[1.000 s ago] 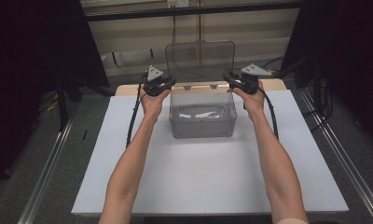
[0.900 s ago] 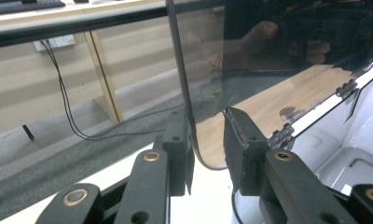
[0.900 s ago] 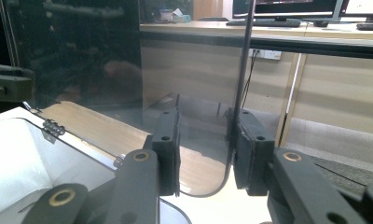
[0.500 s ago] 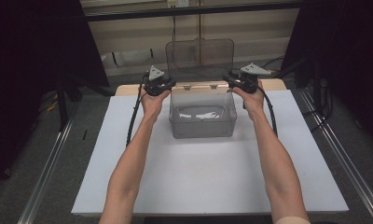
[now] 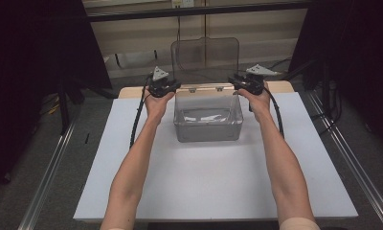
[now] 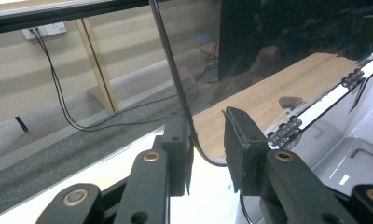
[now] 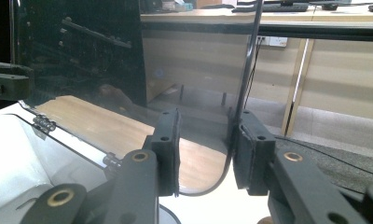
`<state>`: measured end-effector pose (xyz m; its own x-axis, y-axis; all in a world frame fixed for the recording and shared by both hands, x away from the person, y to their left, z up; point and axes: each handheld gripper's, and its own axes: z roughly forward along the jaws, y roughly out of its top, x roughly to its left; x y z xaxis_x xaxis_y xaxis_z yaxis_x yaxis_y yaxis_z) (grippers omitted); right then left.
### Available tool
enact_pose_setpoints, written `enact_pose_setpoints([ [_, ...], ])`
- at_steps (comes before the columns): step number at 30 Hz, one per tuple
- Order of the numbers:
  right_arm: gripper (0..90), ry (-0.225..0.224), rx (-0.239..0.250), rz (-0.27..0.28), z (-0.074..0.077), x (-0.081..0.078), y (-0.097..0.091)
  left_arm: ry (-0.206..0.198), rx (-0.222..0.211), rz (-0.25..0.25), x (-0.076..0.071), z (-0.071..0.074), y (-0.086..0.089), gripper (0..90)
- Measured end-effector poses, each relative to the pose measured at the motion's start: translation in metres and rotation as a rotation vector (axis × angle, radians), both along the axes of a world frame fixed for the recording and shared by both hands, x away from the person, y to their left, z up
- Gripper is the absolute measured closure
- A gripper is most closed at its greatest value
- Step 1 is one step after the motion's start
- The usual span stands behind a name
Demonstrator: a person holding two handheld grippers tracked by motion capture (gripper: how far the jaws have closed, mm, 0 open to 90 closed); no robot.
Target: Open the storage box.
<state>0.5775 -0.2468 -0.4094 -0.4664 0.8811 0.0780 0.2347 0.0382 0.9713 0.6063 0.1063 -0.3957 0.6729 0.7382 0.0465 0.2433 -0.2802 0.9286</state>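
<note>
A white sheet [image 5: 213, 182] covers the wooden counter [image 5: 132, 91], grey carpet [image 5: 50, 143] around it and pale panelled wall far behind. At the far middle stands a clear box [image 5: 207, 117], lid [image 5: 205, 55] upright. The left gripper [image 5: 162, 86] and right gripper [image 5: 247, 82] straddle the lid's lower corners, jaws open.

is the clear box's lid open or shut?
Open. The lid stands upright on its hinges behind the clear box, both grippers' jaws straddling its side edges.

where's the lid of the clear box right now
In the high view the lid stands upright, hinged open at the far edge of the clear box, between the left gripper and the right gripper, whose open jaws straddle its lower corners.
</note>
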Motion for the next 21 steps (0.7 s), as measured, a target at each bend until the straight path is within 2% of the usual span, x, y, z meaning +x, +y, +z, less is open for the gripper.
enact_pose_setpoints([
  [7, 63.6, 0.007, 0.009, -0.005, -0.001, 0.0012, 0.0006, -0.003, 0.026, 0.015, -0.0011, 0.0016, -0.0032, 69.0],
  [15, 61.5, 0.02, 0.002, -0.009, -0.0016, 0.0025, 0.002, 0.021, 0.001, 0.016, 0.0025, -0.0003, -0.0041, 66.1],
  [19, 60.5, 0.024, -0.006, -0.014, -0.0015, 0.003, 0.0031, 0.023, 0.018, 0.02, 0.0033, 0.0008, -0.0058, 65.1],
  [21, 59.8, 0.029, 0.001, -0.018, -0.002, 0.0034, 0.0035, 0.031, 0.011, 0.021, 0.0042, 0.0001, -0.0062, 63.4],
])
